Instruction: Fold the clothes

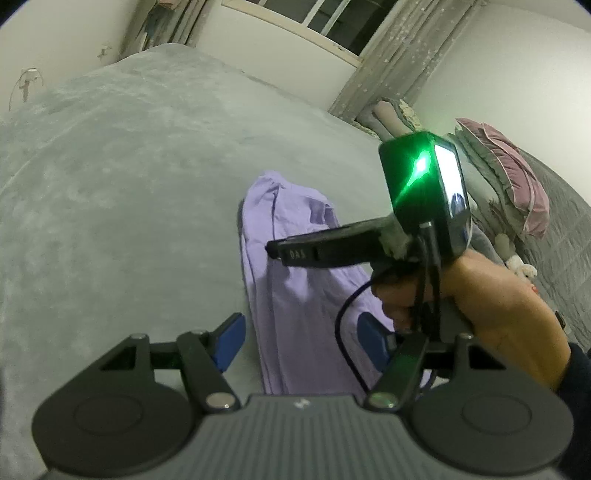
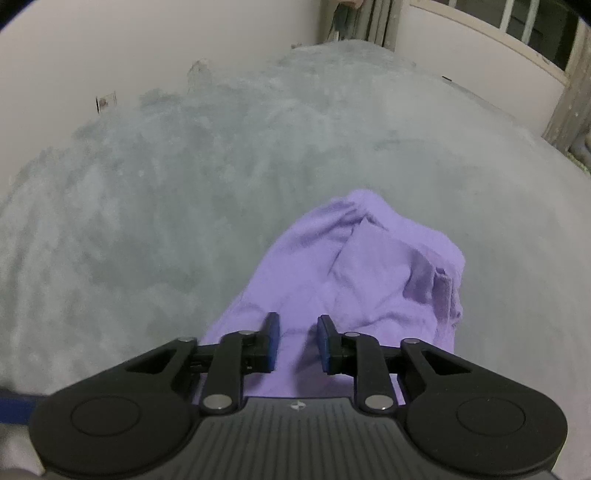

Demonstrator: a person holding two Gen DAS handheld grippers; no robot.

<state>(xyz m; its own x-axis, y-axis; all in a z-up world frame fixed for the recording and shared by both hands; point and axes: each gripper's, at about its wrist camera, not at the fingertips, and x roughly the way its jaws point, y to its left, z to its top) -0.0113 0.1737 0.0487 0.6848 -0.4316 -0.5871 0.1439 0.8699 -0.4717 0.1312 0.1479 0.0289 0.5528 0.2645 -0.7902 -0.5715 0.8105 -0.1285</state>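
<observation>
Closest to me, my right gripper (image 2: pixel 297 341) sits low over the near part of the purple garment (image 2: pixel 354 280), its blue pads (image 2: pixel 272 341) drawn in to a narrow gap with cloth showing between them. I cannot tell whether the pads actually press on a fold or only hover above it. My left gripper (image 1: pixel 301 341) stands wide and holds nothing, straddling the near end of the same garment, with the right hand (image 1: pixel 491 295) and its tool crossing the view just beyond.

The garment lies bunched in a long heap on the grey blanket (image 2: pixel 184 184), near me and well apart from the pillows (image 1: pixel 506 177) at the far side and the window (image 1: pixel 325 18) behind.

I judge the risk to be a poor pinch: with layers piled up, narrow jaws may take several thicknesses or slip off the edge, dragging the heap instead of spreading it. The dangling cable (image 1: pixel 347 332) could also snag the cloth.
</observation>
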